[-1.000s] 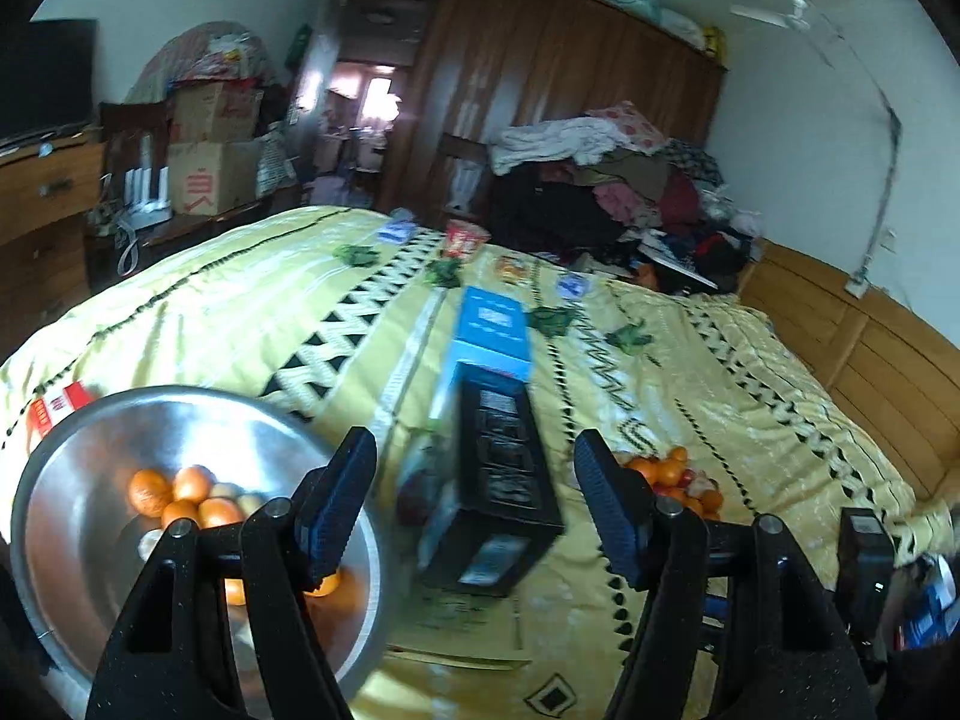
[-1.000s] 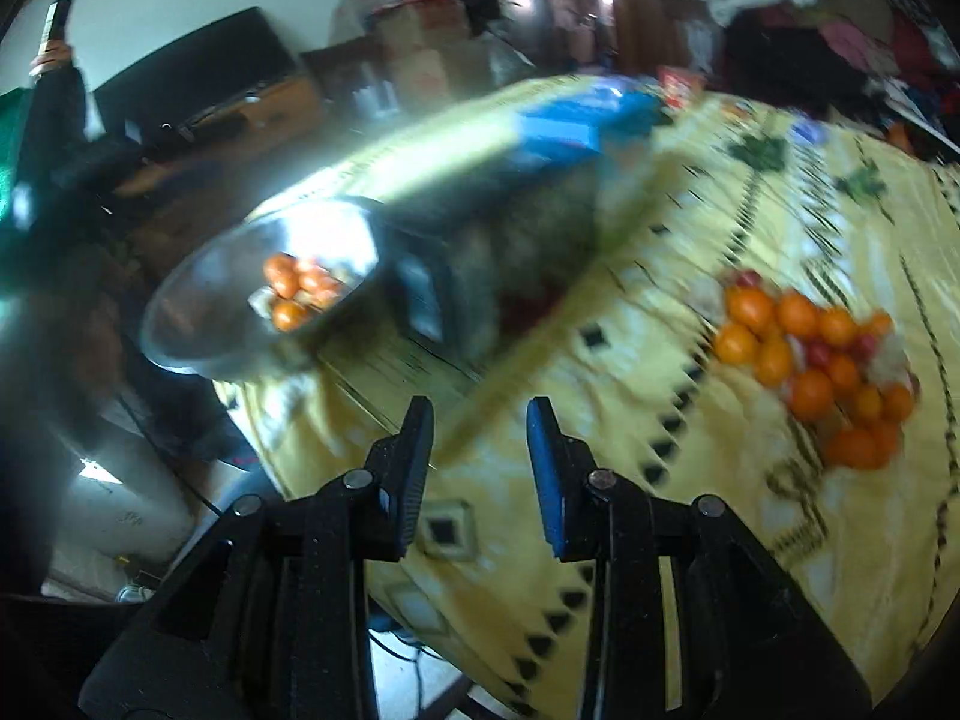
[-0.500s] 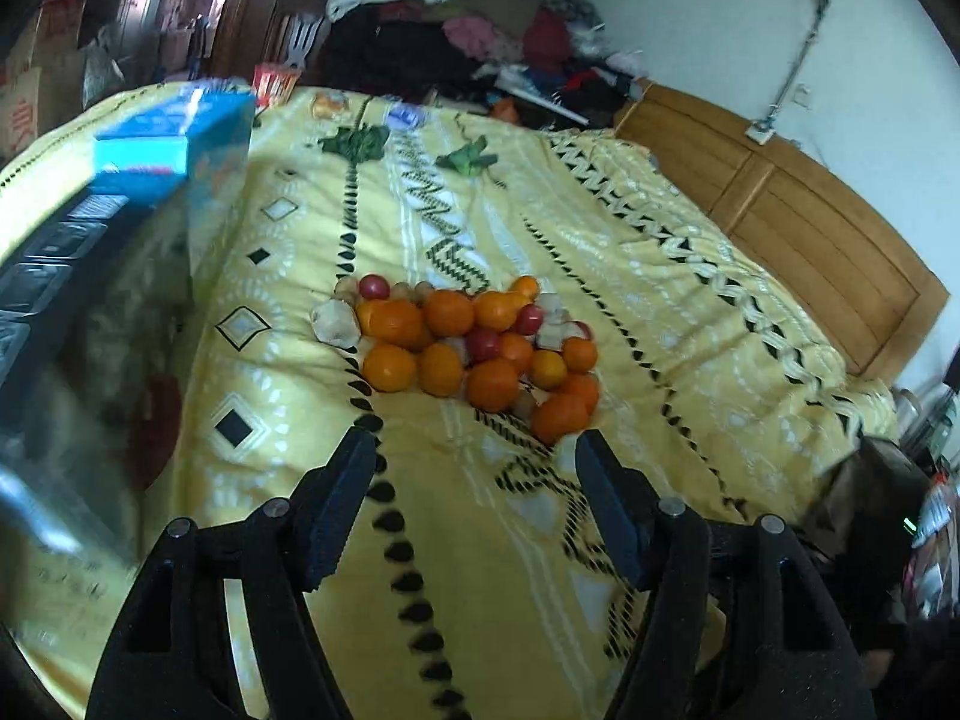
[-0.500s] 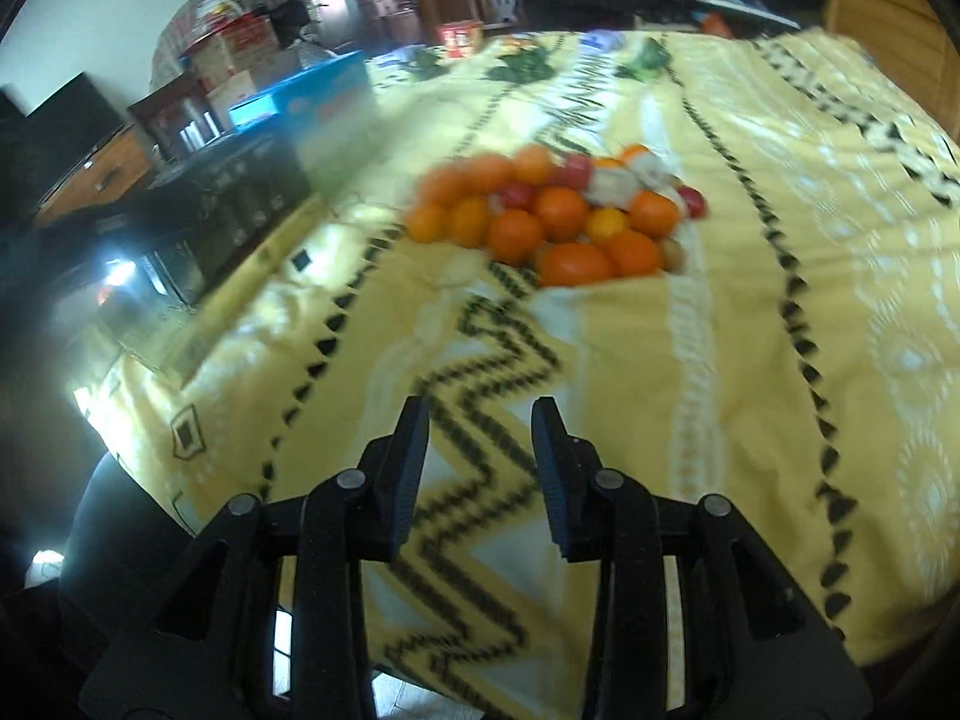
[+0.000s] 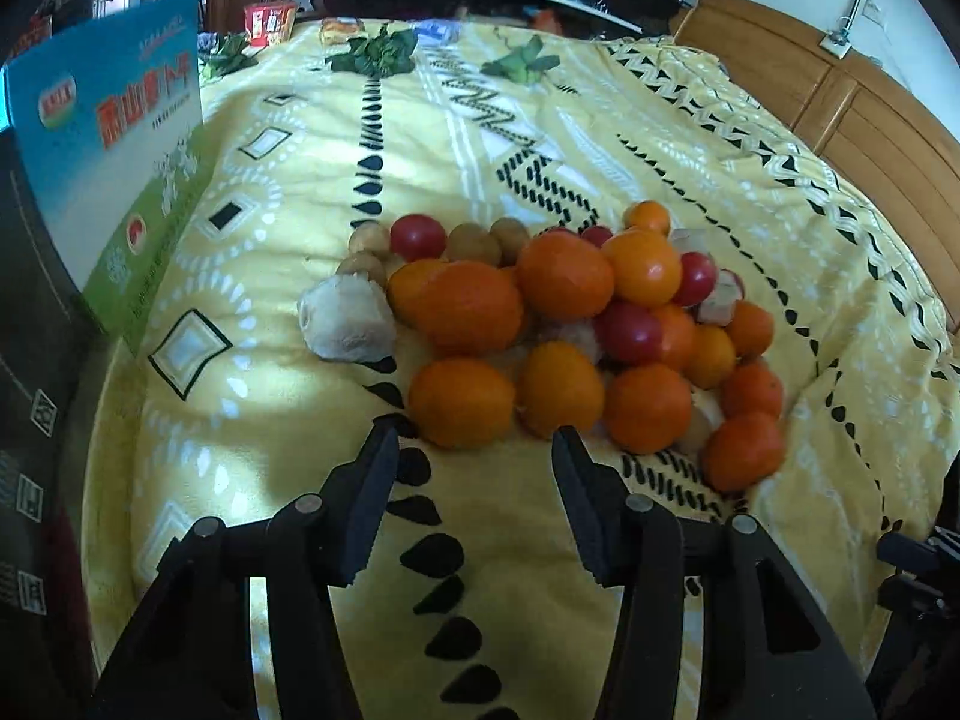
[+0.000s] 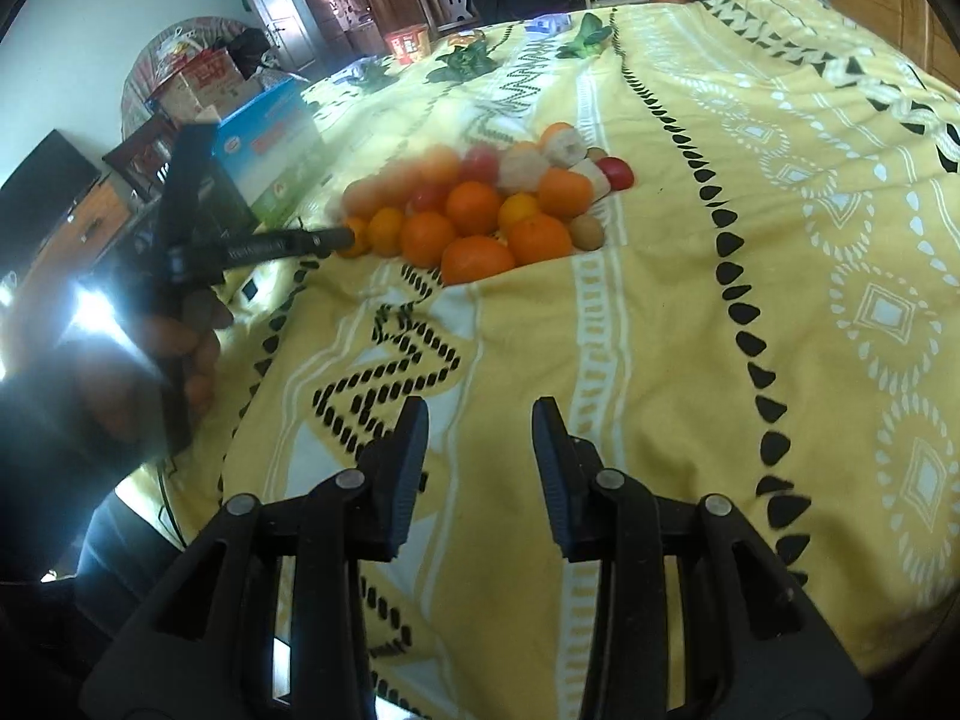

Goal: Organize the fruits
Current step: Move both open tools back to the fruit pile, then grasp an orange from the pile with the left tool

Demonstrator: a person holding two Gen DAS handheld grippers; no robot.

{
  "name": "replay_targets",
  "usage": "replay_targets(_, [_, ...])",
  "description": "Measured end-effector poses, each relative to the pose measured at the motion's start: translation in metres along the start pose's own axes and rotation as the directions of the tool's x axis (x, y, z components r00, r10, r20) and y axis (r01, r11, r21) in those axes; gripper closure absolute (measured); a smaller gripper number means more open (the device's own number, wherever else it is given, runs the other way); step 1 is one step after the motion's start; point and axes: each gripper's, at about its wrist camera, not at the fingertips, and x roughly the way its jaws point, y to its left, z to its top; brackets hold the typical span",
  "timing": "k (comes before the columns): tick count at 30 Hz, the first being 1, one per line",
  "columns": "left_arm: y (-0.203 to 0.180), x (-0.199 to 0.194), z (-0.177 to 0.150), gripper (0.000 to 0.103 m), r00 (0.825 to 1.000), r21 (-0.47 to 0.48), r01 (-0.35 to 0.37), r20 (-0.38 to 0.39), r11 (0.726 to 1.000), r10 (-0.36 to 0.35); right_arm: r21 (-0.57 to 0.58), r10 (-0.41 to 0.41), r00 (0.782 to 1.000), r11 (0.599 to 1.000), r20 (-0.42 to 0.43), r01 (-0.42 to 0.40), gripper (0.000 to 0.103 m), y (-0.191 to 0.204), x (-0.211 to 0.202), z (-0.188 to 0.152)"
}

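Note:
A heap of fruit (image 5: 570, 330) lies on the yellow patterned bedspread (image 5: 420, 138): oranges, small red fruits, brown round ones and pale peeled pieces. My left gripper (image 5: 474, 443) points down at the heap's near edge, its jaws closing. Nothing is between the pads; the nearest orange (image 5: 462, 402) lies just past the tips. In the right wrist view the heap (image 6: 480, 204) is farther off, and the left gripper (image 6: 336, 237), held by a hand (image 6: 186, 348), reaches its left side. My right gripper (image 6: 480, 414) hovers over bare bedspread, slightly open and holding nothing.
A blue and green carton (image 5: 120, 138) and a black box (image 5: 30, 360) stand left of the heap. Leafy greens (image 5: 378, 51) and a red snack cup (image 5: 270, 21) lie farther up the bed. A wooden bed frame (image 5: 870, 120) runs along the right.
The left view swung from the steel bowl and black box to the fruit heap and dropped close to it; its jaws narrowed. The right view also turned to the heap, and the left gripper appeared in it.

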Motion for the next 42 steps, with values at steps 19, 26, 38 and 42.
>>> replay_targets(19, [0.006,0.013,0.009,0.06,0.998,0.0,0.016,0.067,1.0,-0.016,0.027,0.039,0.999,0.999,-0.015,-0.039,0.066,-0.011,0.013,0.011])
replay_targets(26, [-0.001,-0.015,-0.003,0.06,0.994,0.005,0.034,0.104,0.999,-0.034,0.019,0.046,0.999,0.999,0.003,-0.046,0.066,-0.007,0.011,0.018])
replay_targets(38, [-0.015,-0.028,-0.04,0.06,0.996,0.058,0.054,0.069,0.997,-0.058,0.078,-0.024,0.999,0.997,0.04,0.02,0.066,-0.04,0.035,0.073])
replay_targets(42, [-0.014,-0.024,-0.042,0.06,0.996,0.056,0.06,0.067,0.997,-0.063,0.002,-0.11,0.994,0.994,-0.006,0.11,0.067,-0.047,0.061,0.096])
